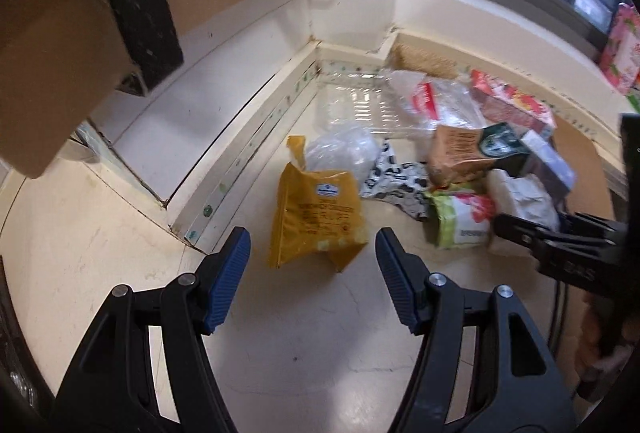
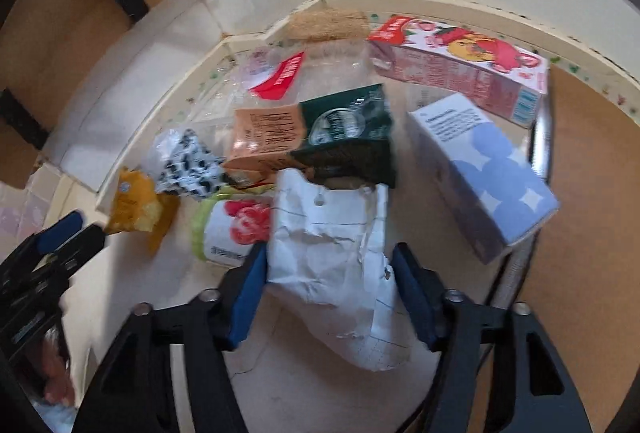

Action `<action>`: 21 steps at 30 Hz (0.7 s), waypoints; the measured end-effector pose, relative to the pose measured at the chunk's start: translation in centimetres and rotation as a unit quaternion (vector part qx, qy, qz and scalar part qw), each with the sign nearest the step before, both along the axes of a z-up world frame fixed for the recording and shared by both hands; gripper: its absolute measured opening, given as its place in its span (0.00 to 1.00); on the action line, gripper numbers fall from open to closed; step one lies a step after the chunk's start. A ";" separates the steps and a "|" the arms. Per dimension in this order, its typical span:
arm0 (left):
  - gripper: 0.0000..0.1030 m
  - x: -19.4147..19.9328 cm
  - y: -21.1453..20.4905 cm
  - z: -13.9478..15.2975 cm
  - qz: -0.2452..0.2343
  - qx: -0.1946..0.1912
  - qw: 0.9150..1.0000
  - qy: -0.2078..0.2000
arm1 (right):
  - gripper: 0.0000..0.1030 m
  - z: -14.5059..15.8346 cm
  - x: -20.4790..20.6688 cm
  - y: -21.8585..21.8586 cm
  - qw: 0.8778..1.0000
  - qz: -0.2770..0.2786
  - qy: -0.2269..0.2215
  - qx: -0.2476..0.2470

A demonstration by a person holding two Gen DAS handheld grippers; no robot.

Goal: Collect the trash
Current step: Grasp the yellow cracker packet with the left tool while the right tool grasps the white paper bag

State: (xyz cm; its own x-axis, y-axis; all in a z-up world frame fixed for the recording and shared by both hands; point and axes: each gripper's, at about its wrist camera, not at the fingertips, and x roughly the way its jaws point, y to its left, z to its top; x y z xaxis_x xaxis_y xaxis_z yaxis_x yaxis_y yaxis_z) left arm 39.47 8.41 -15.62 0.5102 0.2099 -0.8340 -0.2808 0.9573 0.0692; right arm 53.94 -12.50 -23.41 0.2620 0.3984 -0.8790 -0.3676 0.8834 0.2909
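1. The left tool (image 1: 313, 239) hangs spread wide and empty over the floor (image 1: 304, 333), aimed at the yellow pouch (image 1: 316, 219) at 12 o'clock between its tips, probably lining up a grab.
2. The trash lies heaped in the wall corner, likely swept there: clear bag (image 1: 344, 149), spotted wrapper (image 1: 396, 181), brown-green bag (image 2: 312, 137), fruit pack (image 2: 236, 229).
3. The right tool (image 2: 329, 267) straddles the crumpled white paper (image 2: 332, 257), pads just beside or touching its edges; whether it has clamped, I cannot tell.
4. At 2 o'clock lie a blue box (image 2: 484, 173) and a red carton (image 2: 460, 69).
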 end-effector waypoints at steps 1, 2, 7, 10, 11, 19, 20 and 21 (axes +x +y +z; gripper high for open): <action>0.61 0.5 0.0 -0.6 0.003 0.008 1.000 0.006 | 0.51 0.0 -0.1 0.1 1.000 0.004 0.005 0.006; 0.61 0.8 0.1 -0.8 0.004 0.012 1.000 0.010 | 0.50 0.2 -0.4 0.0 1.000 0.006 0.003 0.006; 0.61 2.6 0.0 -3.0 0.003 0.035 0.999 0.038 | 0.49 -0.1 -0.6 -0.3 1.000 0.009 0.007 0.018; 0.61 3.4 0.1 -4.0 0.006 0.044 0.998 0.052 | 0.49 -0.4 -0.6 -0.5 1.000 0.009 0.007 0.022; 0.61 3.6 0.1 -4.2 0.007 0.045 0.997 0.055 | 0.49 -0.5 -0.6 -0.6 1.000 0.009 0.007 0.022; 0.54 4.4 0.4 -5.4 0.013 0.040 0.997 0.064 | 0.48 0.0 -1.4 -0.8 1.000 0.007 0.000 0.029; 0.53 4.3 0.3 -5.3 0.012 0.041 0.997 0.061 | 0.47 -0.1 -1.4 -0.8 1.000 0.007 -0.001 0.030; 0.53 4.3 0.3 -5.2 0.012 0.040 0.997 0.059 | 0.46 0.2 -1.6 -0.9 0.999 0.007 -0.001 0.032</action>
